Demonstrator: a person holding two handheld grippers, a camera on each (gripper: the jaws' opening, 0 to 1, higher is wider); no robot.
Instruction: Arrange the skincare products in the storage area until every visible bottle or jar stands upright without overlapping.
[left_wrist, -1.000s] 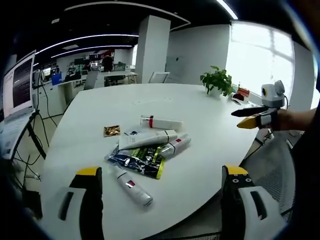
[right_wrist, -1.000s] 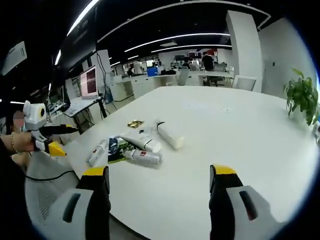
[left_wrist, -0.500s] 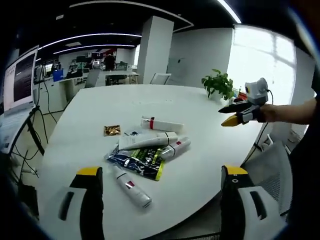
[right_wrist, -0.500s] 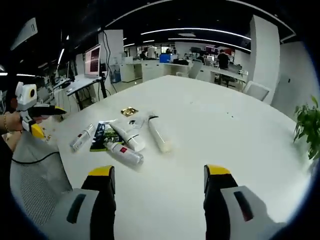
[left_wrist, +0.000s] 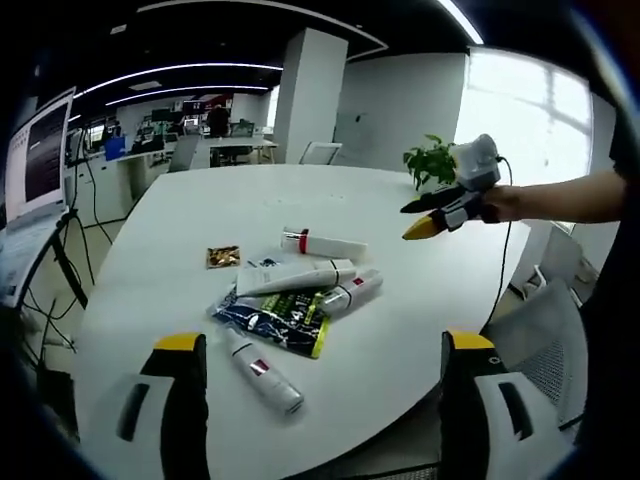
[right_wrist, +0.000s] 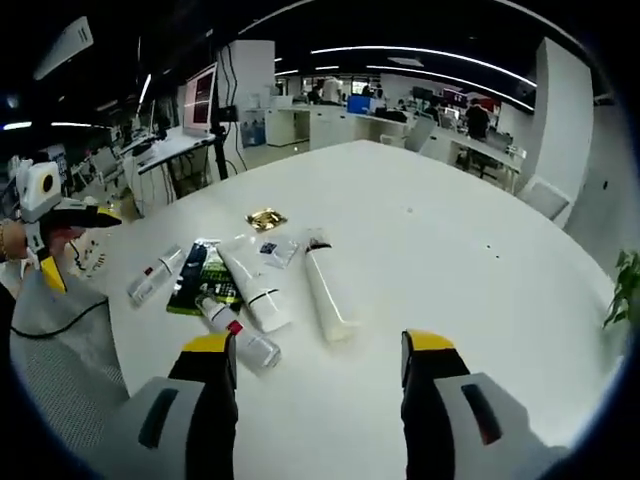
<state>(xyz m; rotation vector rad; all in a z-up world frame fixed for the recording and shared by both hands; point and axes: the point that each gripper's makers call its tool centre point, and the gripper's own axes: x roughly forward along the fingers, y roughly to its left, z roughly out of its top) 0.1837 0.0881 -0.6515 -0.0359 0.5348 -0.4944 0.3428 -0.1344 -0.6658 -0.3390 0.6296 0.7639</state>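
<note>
Table: your round white table (right_wrist: 480, 270) carries every product lying flat, none upright.
Products: white red-banded tube (left_wrist: 322, 244), long white squeeze tube (left_wrist: 295, 277), silver-capped white bottle (left_wrist: 350, 292), small white bottle (left_wrist: 264, 373), dark blue-and-green sachet (left_wrist: 272, 320), gold foil packet (left_wrist: 223, 259).
Left gripper (left_wrist: 318, 350): jaws wide apart, empty, short of the table edge.
Right gripper (right_wrist: 318, 350): jaws spread, nothing held, above the red-banded tube's end.
Left view extra: potted green plant (left_wrist: 432, 160).

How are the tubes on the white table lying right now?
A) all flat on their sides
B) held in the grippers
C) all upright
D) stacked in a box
A: the tubes lie flat on the white table, none upright.
</note>
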